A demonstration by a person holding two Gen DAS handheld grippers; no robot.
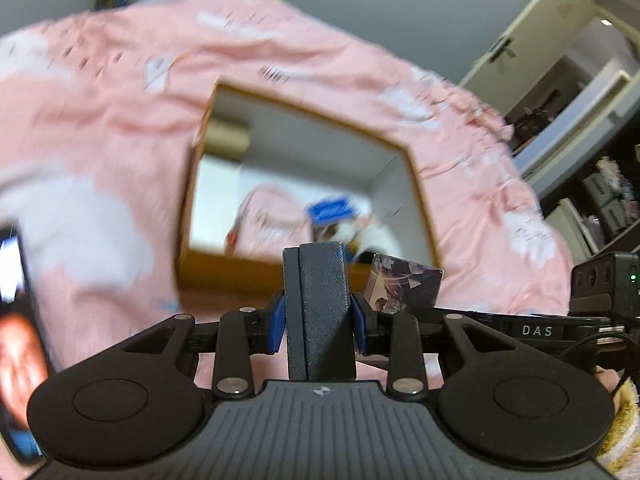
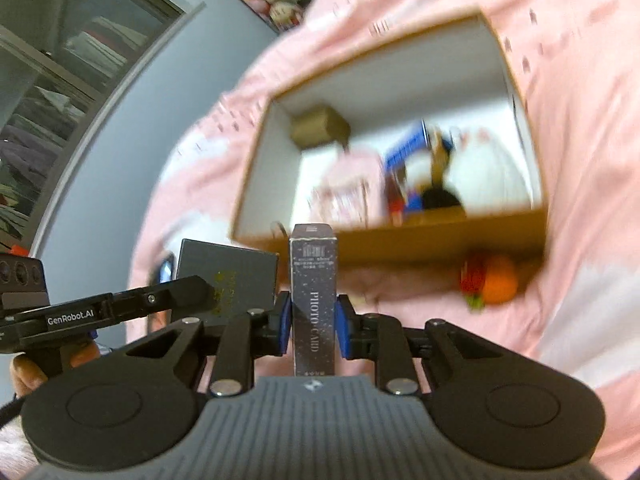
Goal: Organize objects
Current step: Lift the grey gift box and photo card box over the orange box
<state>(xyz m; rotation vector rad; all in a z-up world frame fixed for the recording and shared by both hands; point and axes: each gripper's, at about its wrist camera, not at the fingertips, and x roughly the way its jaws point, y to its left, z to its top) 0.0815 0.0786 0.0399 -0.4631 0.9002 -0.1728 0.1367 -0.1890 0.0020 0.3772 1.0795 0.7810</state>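
Observation:
My left gripper (image 1: 319,320) is shut on a dark grey textured box (image 1: 320,304), held on edge just before the open cardboard box (image 1: 224,268). My right gripper (image 2: 312,324) is shut on a dark "PHOTO CARD" box (image 2: 313,300), also short of the cardboard box (image 2: 420,240). In the left wrist view the photo card box (image 1: 406,286) shows to the right. In the right wrist view the grey box (image 2: 228,280) shows to the left. Inside the cardboard box lie a pink pouch (image 2: 348,184), a blue card (image 1: 332,208) and a plush toy (image 2: 436,176).
The cardboard box rests on a pink patterned blanket (image 1: 100,120). An orange and red plush fruit (image 2: 492,278) lies before the box's near right corner. A phone (image 1: 16,320) lies at the left. Shelves (image 1: 580,100) stand at the far right, a wardrobe (image 2: 52,80) at the left.

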